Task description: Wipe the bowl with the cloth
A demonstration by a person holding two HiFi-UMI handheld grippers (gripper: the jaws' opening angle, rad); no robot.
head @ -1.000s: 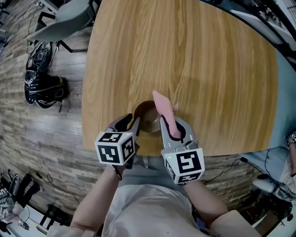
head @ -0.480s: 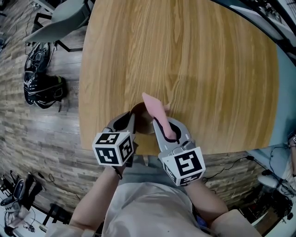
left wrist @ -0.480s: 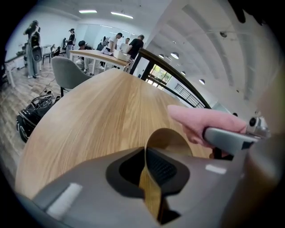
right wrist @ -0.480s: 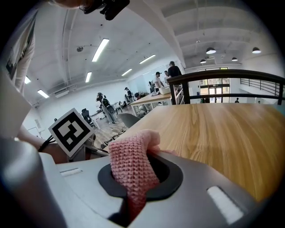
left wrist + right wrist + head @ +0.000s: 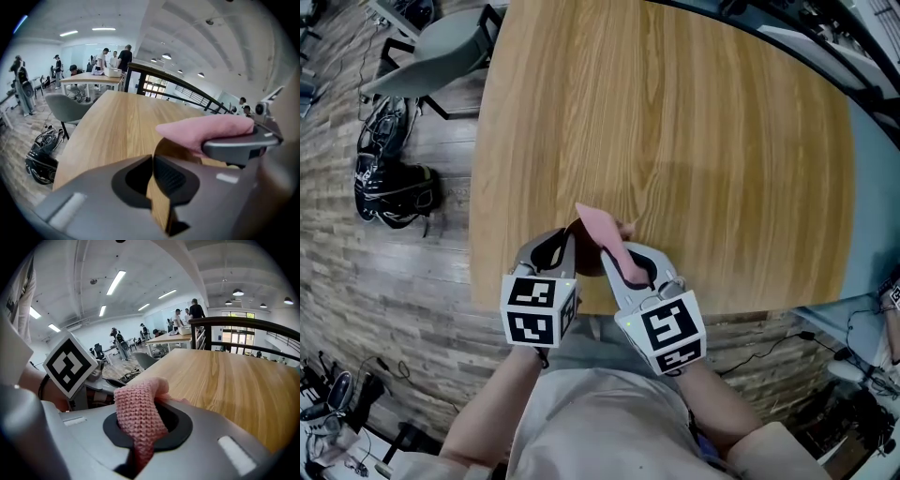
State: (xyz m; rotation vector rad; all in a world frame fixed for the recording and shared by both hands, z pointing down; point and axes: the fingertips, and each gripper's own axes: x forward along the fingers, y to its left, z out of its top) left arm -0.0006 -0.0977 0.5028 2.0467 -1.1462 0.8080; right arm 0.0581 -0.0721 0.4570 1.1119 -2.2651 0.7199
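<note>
A small brown wooden bowl (image 5: 578, 242) sits near the round wooden table's (image 5: 675, 122) front edge, mostly hidden by both grippers. My left gripper (image 5: 569, 251) has just been closing and is shut on the bowl's thin rim (image 5: 158, 206), which stands edge-on between its pads. My right gripper (image 5: 623, 267) is shut on a pink knitted cloth (image 5: 602, 234); its free end pokes out over the bowl. In the left gripper view the cloth (image 5: 206, 130) lies across the bowl's far side. In the right gripper view the cloth (image 5: 138, 413) rises from between the jaws.
On the floor at the left lie a black bag (image 5: 389, 183) and, further back, a grey chair (image 5: 441, 42). The table's front edge runs just under the grippers. People stand round a distant table (image 5: 93, 77).
The left gripper's jaws closed on the bowl's rim. Both grippers drew a little toward the table's front edge and upward, and the cloth's tip swung left over the bowl.
</note>
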